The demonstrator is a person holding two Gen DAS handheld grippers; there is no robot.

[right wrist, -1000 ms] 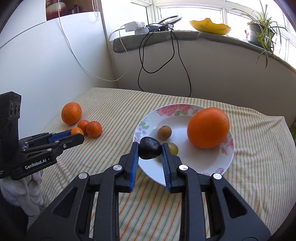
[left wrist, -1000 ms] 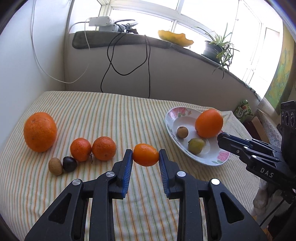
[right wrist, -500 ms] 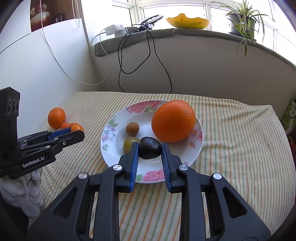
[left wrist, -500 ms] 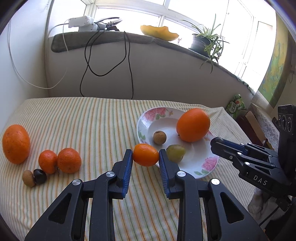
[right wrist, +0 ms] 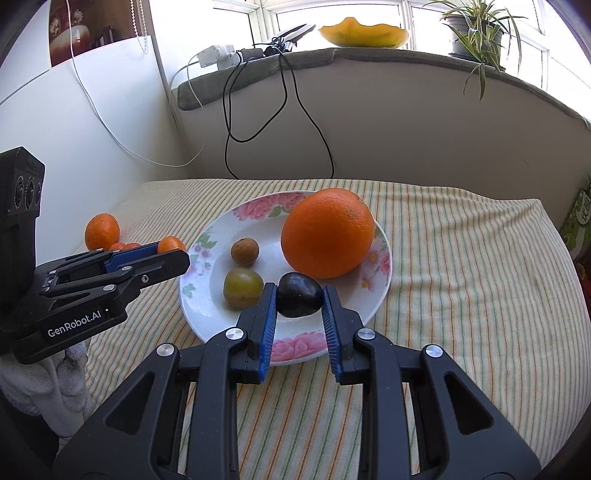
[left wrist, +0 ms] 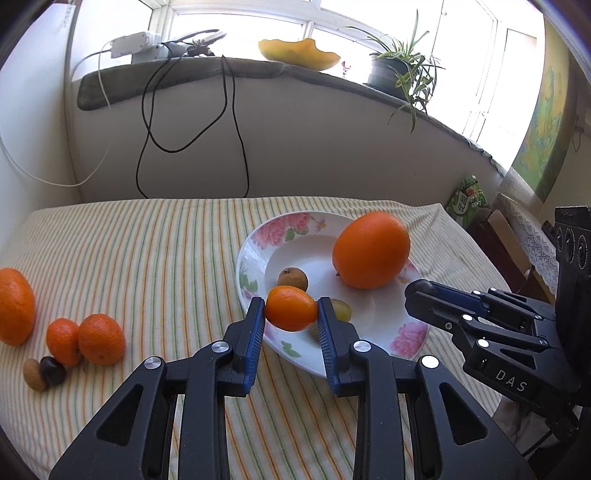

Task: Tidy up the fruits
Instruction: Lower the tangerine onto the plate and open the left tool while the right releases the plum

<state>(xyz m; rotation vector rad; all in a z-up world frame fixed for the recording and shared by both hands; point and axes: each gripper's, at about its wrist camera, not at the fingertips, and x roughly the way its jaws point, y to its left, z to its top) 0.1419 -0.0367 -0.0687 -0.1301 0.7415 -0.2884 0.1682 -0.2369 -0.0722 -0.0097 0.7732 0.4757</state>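
Left claw [left wrist: 291, 309] grips tangerine [left wrist: 291, 308] over plate [left wrist: 258, 254], striped cloth [left wrist: 147, 251].

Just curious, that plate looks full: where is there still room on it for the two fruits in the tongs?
The plate is bare at its far side, behind the brown fruit and left of the big orange. The near half is crowded around the green fruit.

sunlit window [left wrist: 240, 11], grey sill [left wrist: 184, 79] (potted plant [left wrist: 400, 72])

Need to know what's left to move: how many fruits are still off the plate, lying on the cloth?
5: a big orange at the far left, two tangerines beside it, and a brown fruit touching a dark one in front. Others may lie outside the view.
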